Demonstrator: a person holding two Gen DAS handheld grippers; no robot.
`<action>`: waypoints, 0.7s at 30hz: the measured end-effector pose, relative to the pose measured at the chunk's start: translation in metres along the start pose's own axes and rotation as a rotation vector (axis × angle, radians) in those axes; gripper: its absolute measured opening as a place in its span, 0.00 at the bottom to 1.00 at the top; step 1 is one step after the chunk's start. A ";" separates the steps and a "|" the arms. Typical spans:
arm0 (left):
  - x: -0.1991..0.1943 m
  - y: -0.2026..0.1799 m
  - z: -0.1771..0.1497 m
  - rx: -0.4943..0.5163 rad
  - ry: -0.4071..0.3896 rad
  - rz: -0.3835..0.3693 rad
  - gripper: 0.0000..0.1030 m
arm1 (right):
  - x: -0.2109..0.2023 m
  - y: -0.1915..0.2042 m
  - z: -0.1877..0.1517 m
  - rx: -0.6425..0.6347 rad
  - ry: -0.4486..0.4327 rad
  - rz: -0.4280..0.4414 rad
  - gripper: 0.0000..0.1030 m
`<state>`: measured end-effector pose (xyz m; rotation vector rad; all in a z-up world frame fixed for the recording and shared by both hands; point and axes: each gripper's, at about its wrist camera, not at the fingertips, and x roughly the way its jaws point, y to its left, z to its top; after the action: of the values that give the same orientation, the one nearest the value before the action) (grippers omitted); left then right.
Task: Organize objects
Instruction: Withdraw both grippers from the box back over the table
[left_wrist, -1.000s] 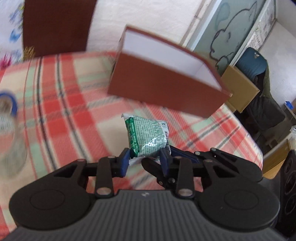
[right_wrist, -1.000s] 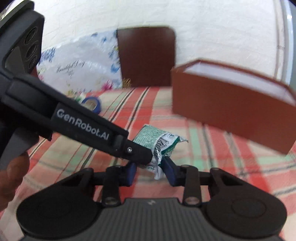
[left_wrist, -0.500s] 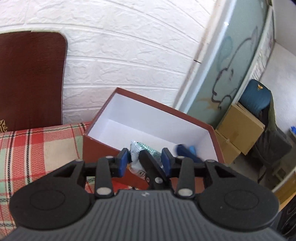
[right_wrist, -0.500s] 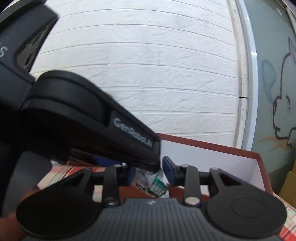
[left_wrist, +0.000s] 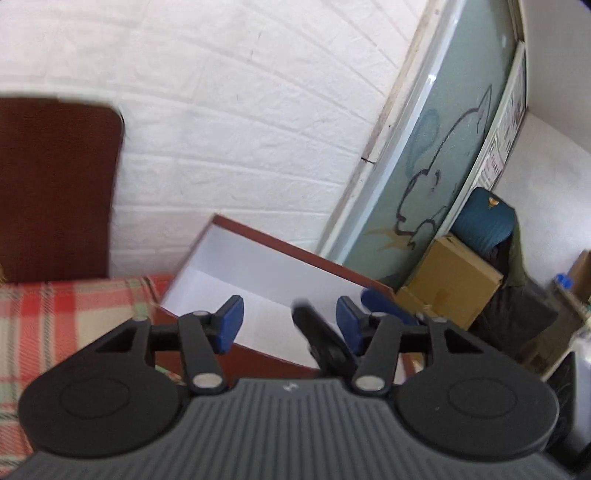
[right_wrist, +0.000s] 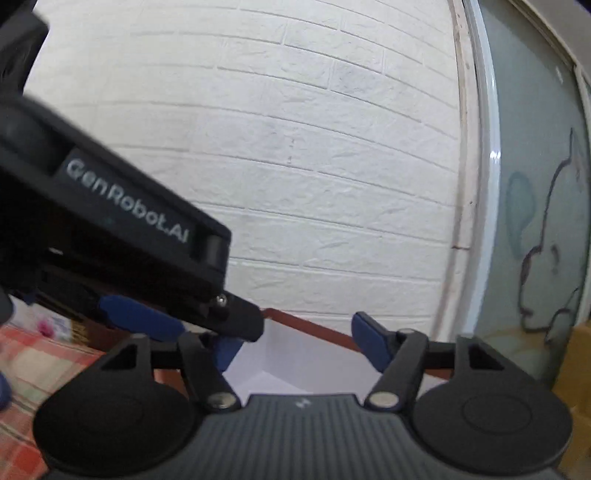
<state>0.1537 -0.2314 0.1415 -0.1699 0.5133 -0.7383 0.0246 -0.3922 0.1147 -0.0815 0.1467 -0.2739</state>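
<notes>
A brown box (left_wrist: 266, 356) with a white inside stands on the plaid tablecloth (left_wrist: 55, 306). My left gripper (left_wrist: 288, 325) is open and empty above the box's near wall. My right gripper (right_wrist: 299, 347) is open and empty over the same box (right_wrist: 306, 325). The left gripper's body (right_wrist: 122, 229) crosses the right wrist view at the left. A finger of the right gripper (left_wrist: 321, 339) shows between my left fingers. The green packet is not in view.
A white brick wall (left_wrist: 240, 129) is behind the table. A dark brown chair back (left_wrist: 55, 184) stands at the left. A glass door with a drawn figure (left_wrist: 443, 177), cardboard boxes (left_wrist: 450, 284) and a blue chair (left_wrist: 484, 221) are at the right.
Both grippers held the green packet over the box half a second ago. Both have opened wide, and the packet is gone from view.
</notes>
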 end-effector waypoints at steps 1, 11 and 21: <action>-0.009 0.003 -0.003 0.017 -0.021 0.000 0.56 | -0.011 -0.004 -0.002 0.030 0.017 0.051 0.60; 0.047 0.052 -0.073 -0.003 0.400 0.213 0.58 | 0.004 0.030 -0.079 0.016 0.374 0.323 0.77; 0.034 0.012 -0.050 0.059 0.308 0.105 0.37 | -0.006 0.053 -0.074 -0.118 0.280 0.225 0.43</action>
<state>0.1570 -0.2444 0.0815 0.0273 0.7869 -0.6792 0.0215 -0.3445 0.0371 -0.1422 0.4477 -0.0501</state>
